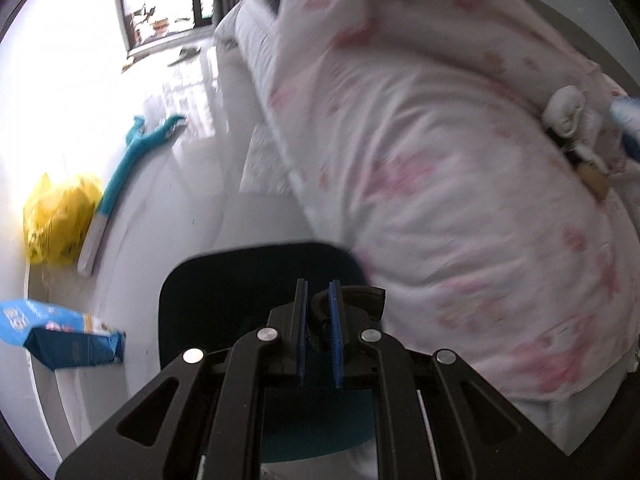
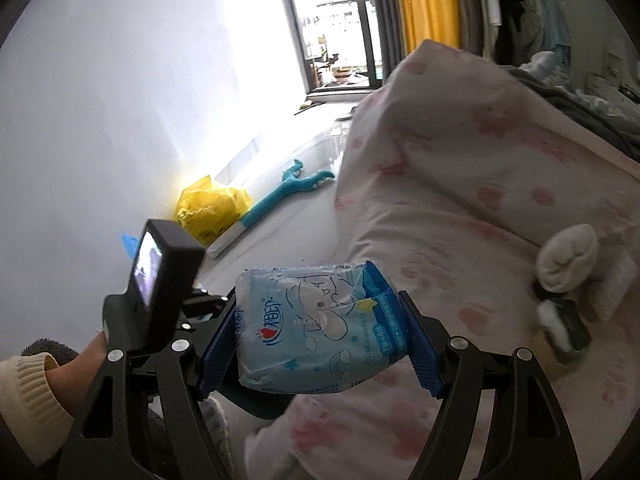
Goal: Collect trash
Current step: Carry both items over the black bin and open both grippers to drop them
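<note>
Right gripper (image 2: 320, 316) fingers (image 2: 218, 344) clamp a light-blue tissue pack (image 2: 316, 324) from both sides, held over the pink-print quilt (image 2: 480, 184) on the bed. Left gripper (image 1: 318, 300) fingers (image 1: 301, 332) stand narrow, nearly together, a dark rounded part between the blue pads; cannot tell if gripped. A black bag (image 1: 248, 280) sits right under them. Blue snack bag (image 1: 60, 332) low left on the floor. Farther off by the wall: yellow plastic bag (image 1: 56, 216), teal dinosaur grabber toy (image 1: 132, 160) beside it. White sock (image 2: 568, 256) lies on the quilt.
</note>
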A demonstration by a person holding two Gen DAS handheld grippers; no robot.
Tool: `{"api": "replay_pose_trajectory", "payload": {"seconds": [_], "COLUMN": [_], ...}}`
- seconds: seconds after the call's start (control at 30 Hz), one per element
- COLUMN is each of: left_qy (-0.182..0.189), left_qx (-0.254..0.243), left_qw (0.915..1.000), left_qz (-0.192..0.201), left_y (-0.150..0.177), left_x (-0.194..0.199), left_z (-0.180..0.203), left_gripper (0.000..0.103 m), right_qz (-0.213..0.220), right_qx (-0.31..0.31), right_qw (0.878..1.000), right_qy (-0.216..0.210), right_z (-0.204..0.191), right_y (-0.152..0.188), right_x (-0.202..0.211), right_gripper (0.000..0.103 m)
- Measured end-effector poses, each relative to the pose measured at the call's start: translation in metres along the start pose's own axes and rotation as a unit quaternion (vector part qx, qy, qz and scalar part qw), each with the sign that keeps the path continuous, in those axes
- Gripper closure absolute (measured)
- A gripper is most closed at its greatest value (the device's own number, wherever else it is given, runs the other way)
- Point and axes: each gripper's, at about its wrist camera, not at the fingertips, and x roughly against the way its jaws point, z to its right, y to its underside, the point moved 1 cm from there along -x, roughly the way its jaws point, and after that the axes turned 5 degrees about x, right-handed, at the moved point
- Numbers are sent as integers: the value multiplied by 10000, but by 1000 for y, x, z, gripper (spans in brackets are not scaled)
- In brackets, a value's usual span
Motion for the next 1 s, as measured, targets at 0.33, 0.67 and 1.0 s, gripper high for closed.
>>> {"api": "replay_pose_trajectory", "payload": {"seconds": [0.33,0.67,1.0], "left_qy": [-206,-111,-115], "left_qx": [285,448,538], "left_qw": [9962,9945,9983], "left_qz": [-800,-944,-192], "left_y": [27,48,45], "left_x": [-26,-10,37], "left_z": [-51,-93,-128], "left_gripper": [91,49,24], "right_qz": [-234,-502,-1023], "right_qx": [90,76,53], "right_qw": [9993,9982,9943], "right_qy": [-277,-334,-291], "right_z": [-38,-63,-82], "right_y": [-13,-22,-11], "right_x": [-41,-80,-132], "right_gripper": [27,27,27]}}
